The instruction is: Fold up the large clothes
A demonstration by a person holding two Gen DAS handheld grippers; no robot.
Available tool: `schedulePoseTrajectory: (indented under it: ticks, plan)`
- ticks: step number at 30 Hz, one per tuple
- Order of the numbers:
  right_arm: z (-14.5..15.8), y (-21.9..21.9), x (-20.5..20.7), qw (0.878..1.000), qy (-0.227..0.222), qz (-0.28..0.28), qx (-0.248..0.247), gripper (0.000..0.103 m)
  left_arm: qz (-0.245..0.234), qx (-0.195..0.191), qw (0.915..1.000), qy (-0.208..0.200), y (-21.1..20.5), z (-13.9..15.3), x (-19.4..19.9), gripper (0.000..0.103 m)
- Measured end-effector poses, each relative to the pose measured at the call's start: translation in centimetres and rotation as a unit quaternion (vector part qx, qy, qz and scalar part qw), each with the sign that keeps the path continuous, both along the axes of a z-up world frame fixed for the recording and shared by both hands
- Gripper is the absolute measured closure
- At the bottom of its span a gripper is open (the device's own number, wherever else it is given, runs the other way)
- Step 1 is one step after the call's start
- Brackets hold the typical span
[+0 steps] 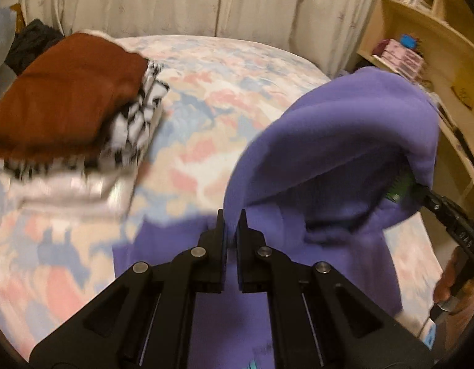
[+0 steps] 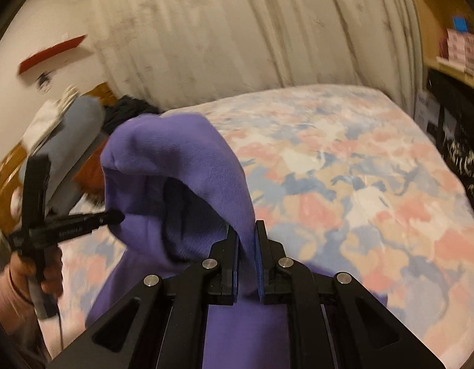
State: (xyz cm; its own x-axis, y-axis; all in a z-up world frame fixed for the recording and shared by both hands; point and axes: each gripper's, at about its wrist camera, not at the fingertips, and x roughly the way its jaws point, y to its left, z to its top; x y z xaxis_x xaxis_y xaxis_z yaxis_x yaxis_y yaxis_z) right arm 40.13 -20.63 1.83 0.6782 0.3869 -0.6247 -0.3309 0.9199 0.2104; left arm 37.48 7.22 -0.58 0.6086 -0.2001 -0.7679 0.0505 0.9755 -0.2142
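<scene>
A purple fleece garment (image 1: 344,141) hangs in the air above the bed, held at two points. My left gripper (image 1: 231,218) is shut on one edge of it, with cloth pinched between the fingers. My right gripper (image 2: 247,229) is shut on another edge of the same purple garment (image 2: 187,160). The garment bulges up between the two grippers and drapes down below them. The right gripper shows in the left wrist view (image 1: 421,189), its tips buried in the cloth. The left gripper shows in the right wrist view (image 2: 118,215), tips against the cloth.
The bed (image 1: 224,77) has a floral pink and blue cover. A stack of folded clothes, brown on top (image 1: 67,98) over a black-and-white one (image 1: 135,123), lies at its left. Curtains (image 2: 237,30) hang behind. A wooden shelf (image 1: 421,30) stands at the right.
</scene>
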Motion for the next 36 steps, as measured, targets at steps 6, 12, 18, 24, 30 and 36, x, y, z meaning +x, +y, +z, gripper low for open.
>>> schedulePoseTrajectory:
  ticks: [6,12,18,24,30,36]
  plan:
    - [-4.8,-0.7,-11.5,1.000,0.012,-0.009,-0.026,0.095,-0.021,-0.027,0.9992,0.022,-0.1,-5.3,-9.0,0.101]
    - [-13.6,-2.1,-18.8,0.988,0.089,-0.046,-0.114,0.094,-0.017,-0.025,0.9981,0.053,0.3,-11.0,-14.6,0.101]
    - [-15.8,-4.6,-24.7,0.989,0.122,-0.065,-0.055,0.084,-0.040,-0.057,0.9951,0.070,1.1,-12.6,-17.7,0.100]
    - [-14.7,-5.7,-27.9,0.990,0.122,-0.070,0.034,0.053,-0.068,-0.141,0.9858,0.059,1.3,-12.1,-18.6,0.084]
    - [-13.0,-4.7,-27.8,0.985,0.125,-0.051,0.104,0.037,-0.068,-0.218,0.9721,0.051,1.1,-12.5,-17.4,0.063]
    - [-13.7,-3.5,-25.0,0.977,0.150,-0.049,0.140,0.037,-0.058,-0.256,0.9635,0.054,0.3,-14.1,-15.0,0.063]
